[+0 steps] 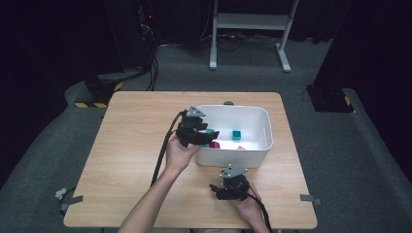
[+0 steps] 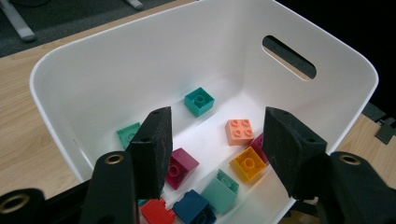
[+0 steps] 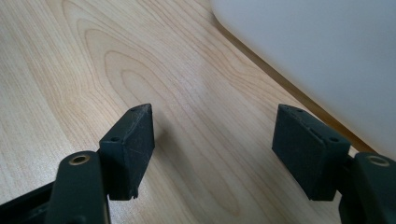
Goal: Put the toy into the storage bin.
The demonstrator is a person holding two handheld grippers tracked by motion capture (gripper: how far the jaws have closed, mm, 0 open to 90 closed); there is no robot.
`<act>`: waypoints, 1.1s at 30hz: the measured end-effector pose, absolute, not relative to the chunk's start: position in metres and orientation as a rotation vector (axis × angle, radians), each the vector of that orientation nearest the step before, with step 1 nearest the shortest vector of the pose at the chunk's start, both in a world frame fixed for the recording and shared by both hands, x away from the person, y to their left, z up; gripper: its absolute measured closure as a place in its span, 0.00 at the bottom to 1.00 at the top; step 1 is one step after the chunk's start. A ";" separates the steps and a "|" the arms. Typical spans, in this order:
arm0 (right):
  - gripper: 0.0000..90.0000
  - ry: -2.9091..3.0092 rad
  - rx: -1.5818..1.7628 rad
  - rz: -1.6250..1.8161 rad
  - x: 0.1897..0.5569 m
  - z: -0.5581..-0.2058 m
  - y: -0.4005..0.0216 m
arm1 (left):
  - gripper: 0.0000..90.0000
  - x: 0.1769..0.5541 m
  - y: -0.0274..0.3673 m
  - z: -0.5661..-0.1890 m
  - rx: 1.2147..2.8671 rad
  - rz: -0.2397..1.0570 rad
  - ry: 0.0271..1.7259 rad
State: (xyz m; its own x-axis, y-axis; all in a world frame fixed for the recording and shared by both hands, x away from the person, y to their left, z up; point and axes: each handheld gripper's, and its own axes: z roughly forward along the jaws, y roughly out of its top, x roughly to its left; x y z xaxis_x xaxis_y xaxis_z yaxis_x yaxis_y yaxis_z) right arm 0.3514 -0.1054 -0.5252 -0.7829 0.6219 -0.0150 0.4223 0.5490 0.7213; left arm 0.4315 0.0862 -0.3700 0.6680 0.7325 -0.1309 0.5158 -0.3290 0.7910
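A white bin (image 1: pixel 266 126) stands on the wooden table (image 1: pixel 131 145), right of its middle. My left gripper (image 1: pixel 209 136) hangs over the bin's left end, open (image 2: pixel 215 126), with nothing between its jaws. Below it several bricks lie on the bin floor: a teal one (image 2: pixel 199 101), a salmon one (image 2: pixel 239 131), a yellow one (image 2: pixel 248 162), a magenta one (image 2: pixel 180 167), a blue one (image 2: pixel 194 207) and a red one (image 2: pixel 156 212). My right gripper (image 1: pixel 226 191) rests low over bare wood in front of the bin, open (image 3: pixel 215 121) and empty.
The bin's outer wall (image 3: pixel 317 46) stands close to the right gripper's right jaw. A handle slot (image 2: pixel 289 57) is cut in the bin's far end. Cables trail from both grippers toward the table's front. Bare wood stretches left of the bin.
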 end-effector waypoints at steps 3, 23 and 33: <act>0.33 2.519 0.872 1.065 0.351 -0.525 -0.105 | 0.47 0.430 0.090 -0.370 2.003 0.316 0.968; 0.33 2.519 0.872 1.065 0.351 -0.525 -0.105 | 0.38 0.425 0.120 -0.369 1.954 0.303 1.037; 0.33 2.517 0.868 1.064 0.351 -0.525 -0.105 | 0.34 0.419 0.135 -0.366 1.925 0.333 1.057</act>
